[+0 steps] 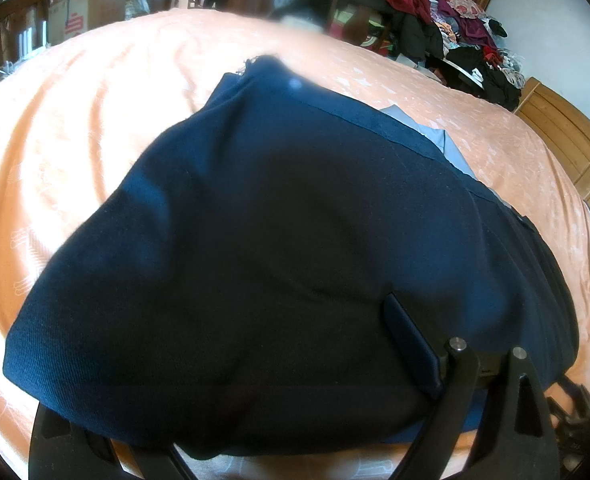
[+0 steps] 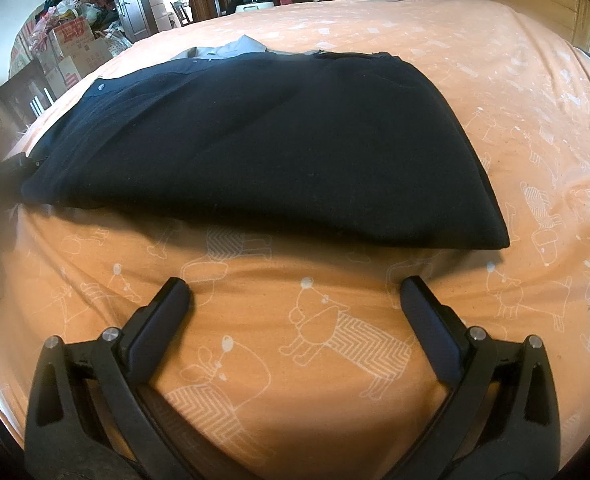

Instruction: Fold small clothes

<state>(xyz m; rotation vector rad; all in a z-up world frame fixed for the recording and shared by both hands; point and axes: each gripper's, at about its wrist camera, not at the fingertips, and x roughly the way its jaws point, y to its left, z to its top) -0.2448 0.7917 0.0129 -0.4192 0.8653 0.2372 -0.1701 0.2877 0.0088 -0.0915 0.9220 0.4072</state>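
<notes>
Right wrist view shows the right gripper (image 2: 295, 292) with jaws spread wide and empty, resting low over the orange bedsheet (image 2: 515, 92) just near of the folded navy garment (image 2: 263, 148), not touching it. A grey piece (image 2: 235, 47) peeks out at the garment's far edge. In the left wrist view, the navy cloth drapes over the left gripper (image 1: 395, 320); only its right finger (image 1: 411, 344) shows, so its opening cannot be told.

The black two-finger right gripper (image 2: 295, 294) hangs low, jaws spread wide. The black left gripper (image 1: 375, 320) is largely hidden; its spread cannot be judged.
</notes>
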